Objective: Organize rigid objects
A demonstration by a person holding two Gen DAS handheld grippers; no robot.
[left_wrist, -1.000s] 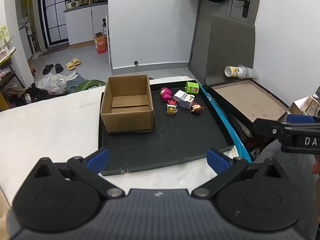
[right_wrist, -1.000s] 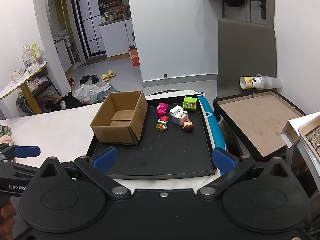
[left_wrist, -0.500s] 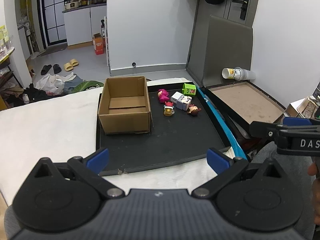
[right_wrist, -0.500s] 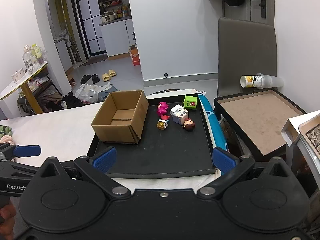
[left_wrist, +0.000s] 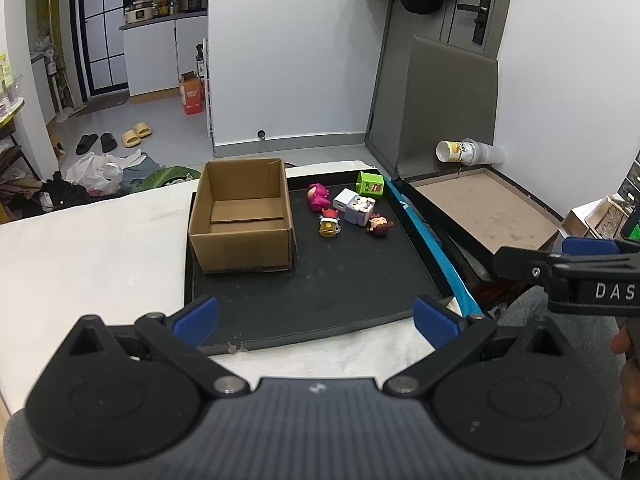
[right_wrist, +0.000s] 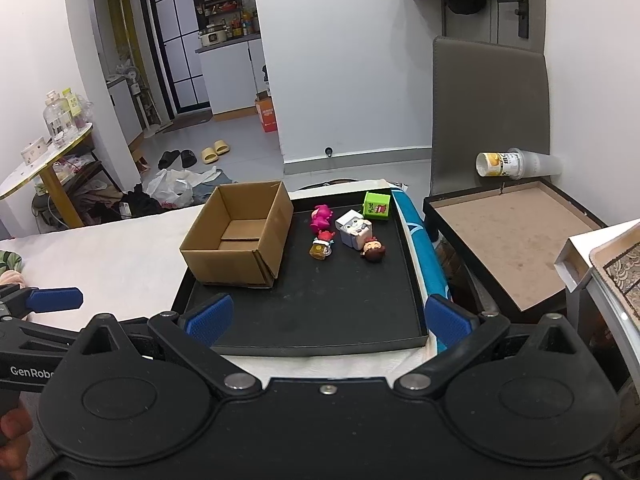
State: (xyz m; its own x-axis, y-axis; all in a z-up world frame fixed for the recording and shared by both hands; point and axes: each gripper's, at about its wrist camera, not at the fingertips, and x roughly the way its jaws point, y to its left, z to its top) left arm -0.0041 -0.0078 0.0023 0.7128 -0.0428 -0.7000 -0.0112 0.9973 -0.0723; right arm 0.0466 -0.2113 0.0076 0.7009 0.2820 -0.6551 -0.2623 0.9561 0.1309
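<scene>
On the shallow black tray point(left_wrist: 320, 300), mid-frame, an open brown cardboard box point(left_wrist: 242, 224) sits left of small toy figures point(left_wrist: 352, 210); left gripper point(left_wrist: 316, 318) and right gripper point(right_wrist: 326, 318) are spread wide, empty.

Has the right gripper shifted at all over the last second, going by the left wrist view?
Yes. The right gripper has come further in from the right edge, toward the black tray.

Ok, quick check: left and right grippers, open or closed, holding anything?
Left gripper: open, holding nothing.
Right gripper: open, holding nothing.
</scene>
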